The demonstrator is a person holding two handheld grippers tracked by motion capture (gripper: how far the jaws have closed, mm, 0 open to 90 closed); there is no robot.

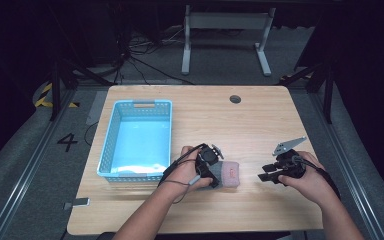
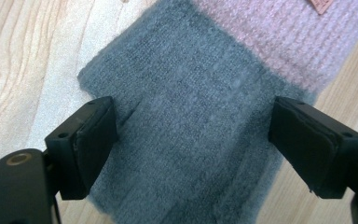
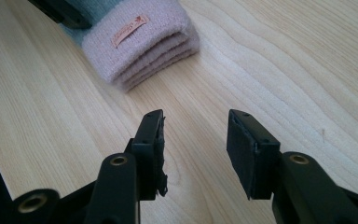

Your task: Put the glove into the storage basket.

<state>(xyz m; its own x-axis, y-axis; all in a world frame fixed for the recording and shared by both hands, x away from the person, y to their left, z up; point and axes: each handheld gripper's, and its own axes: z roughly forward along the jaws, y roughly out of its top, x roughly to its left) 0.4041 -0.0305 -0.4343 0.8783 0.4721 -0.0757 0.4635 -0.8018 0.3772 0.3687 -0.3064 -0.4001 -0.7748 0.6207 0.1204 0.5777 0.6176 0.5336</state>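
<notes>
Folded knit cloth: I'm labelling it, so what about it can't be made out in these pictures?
- Orange tag lettering: too small, right gripper view.
- Grey end: cut off by bottom edge, left gripper view.
- Its grey half: partly covered by the left gripper, high view.
- Garment type: folded cloth, cannot tell.

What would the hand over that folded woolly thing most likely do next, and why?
Probably lower a touch and close the left gripper on the grey end of the folded knit cloth. Its jaws stand wide open on either side of the cloth, nothing held yet. The right gripper is open over bare table, and the blue basket sits nearby.
</notes>
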